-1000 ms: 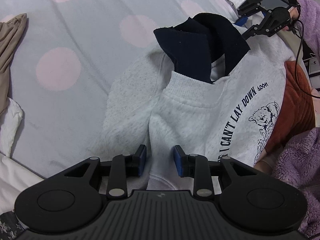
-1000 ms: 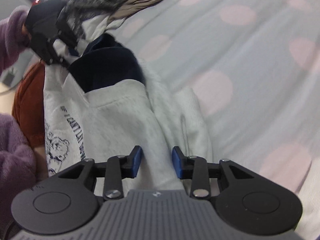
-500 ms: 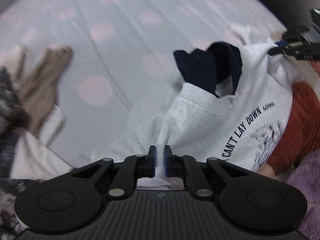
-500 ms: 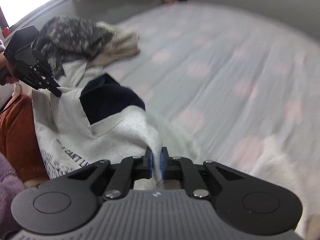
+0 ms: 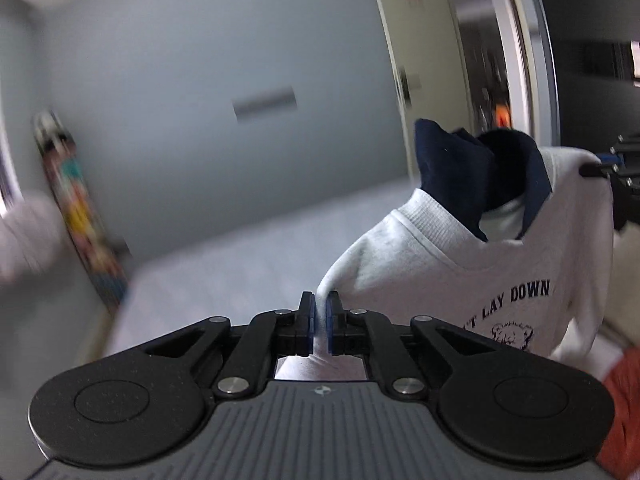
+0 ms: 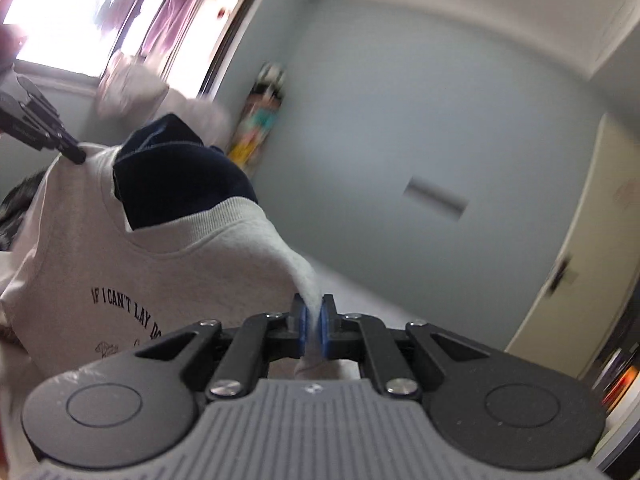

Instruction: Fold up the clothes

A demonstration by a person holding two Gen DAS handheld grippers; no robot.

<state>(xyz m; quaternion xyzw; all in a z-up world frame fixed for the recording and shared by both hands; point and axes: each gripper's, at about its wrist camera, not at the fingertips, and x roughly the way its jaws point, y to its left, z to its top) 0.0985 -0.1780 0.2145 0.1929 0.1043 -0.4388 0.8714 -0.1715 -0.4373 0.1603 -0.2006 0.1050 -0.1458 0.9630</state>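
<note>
A light grey sweatshirt (image 5: 472, 280) with a navy collar (image 5: 472, 176) and dark printed lettering hangs in the air, stretched between both grippers. My left gripper (image 5: 319, 308) is shut on one shoulder of it, the fabric pinched between the blue pads. In the right wrist view the same sweatshirt (image 6: 160, 264) hangs to the left, and my right gripper (image 6: 313, 312) is shut on its other shoulder. Each gripper shows in the other's view: the right gripper (image 5: 612, 164) at the far right, the left gripper (image 6: 44, 136) at the upper left. The hem is out of sight.
The bed (image 5: 224, 256) with its pale cover lies below and ahead. A colourful skateboard (image 5: 80, 216) leans on the blue-grey wall. A cream door (image 6: 580, 264) stands to the right, a bright window (image 6: 92, 12) with pink curtains to the left. Something rust-orange (image 5: 624, 400) sits bottom right.
Both grippers closed on the sweatshirt's shoulders as it lay on the bed, then rose and tipped towards level, lifting it so that it now hangs in front of the wall.
</note>
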